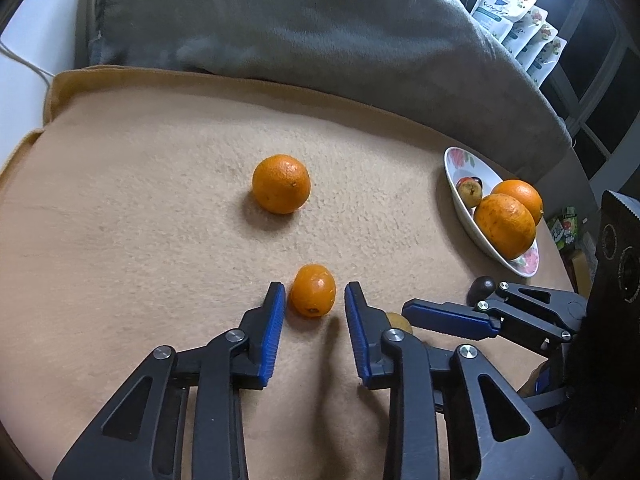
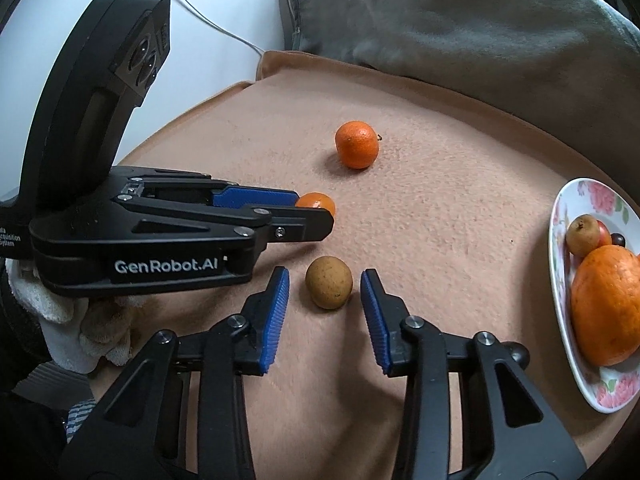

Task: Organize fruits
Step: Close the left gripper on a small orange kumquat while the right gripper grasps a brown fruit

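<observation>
A fuzzy tan blanket [image 1: 140, 240] covers the table, with a grey plush cushion [image 1: 300, 20] along its far edge. The left gripper [image 1: 315, 294] has its ribbed blue fingers [image 1: 274, 328] narrowly straddling a small, glossy oval mandarin [image 1: 313, 290]; the left pad looks about touching, a sliver of gap shows on the right, so it is not yet clamped. A bigger, pebbly round orange [image 1: 281, 183] sits at 12 o'clock from it, well apart. The right gripper [image 2: 325, 286] brackets a dull, speckled brown round fruit [image 2: 329, 282], with gaps on both sides of it. At 3 o'clock, a white oval dish [image 2: 560, 208] with pink flowers holds two large oranges [image 1: 505, 226], a small brownish pear-shaped fruit [image 2: 582, 236] and darker small fruits. A white-gloved hand [image 2: 60, 320] carries the left gripper.
</observation>
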Demonstrator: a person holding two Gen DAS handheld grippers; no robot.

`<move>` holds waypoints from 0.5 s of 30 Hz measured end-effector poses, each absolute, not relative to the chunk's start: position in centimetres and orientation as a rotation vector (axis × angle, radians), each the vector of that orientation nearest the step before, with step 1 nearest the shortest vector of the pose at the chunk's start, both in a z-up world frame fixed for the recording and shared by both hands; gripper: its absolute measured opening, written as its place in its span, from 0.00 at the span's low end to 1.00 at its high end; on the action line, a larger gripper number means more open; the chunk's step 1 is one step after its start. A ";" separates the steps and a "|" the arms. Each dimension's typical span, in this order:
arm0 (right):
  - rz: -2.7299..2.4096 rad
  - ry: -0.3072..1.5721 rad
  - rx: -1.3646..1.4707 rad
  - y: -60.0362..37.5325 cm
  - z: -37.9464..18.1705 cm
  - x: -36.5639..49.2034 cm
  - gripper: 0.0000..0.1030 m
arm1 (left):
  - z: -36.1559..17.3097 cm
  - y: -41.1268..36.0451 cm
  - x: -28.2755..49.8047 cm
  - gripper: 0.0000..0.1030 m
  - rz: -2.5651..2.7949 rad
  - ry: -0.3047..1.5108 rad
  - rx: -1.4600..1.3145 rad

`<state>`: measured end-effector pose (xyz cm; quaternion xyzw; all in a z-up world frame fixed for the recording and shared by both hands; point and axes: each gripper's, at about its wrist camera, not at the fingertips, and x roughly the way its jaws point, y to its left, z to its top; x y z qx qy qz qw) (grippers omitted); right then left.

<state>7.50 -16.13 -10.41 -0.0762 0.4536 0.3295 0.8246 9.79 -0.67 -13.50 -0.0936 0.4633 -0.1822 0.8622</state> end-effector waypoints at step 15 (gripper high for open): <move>0.690 0.979 -0.168 -15.8 -10.8 8.0 0.26 | -13.7 -0.9 9.9 0.20 -0.381 0.972 -0.196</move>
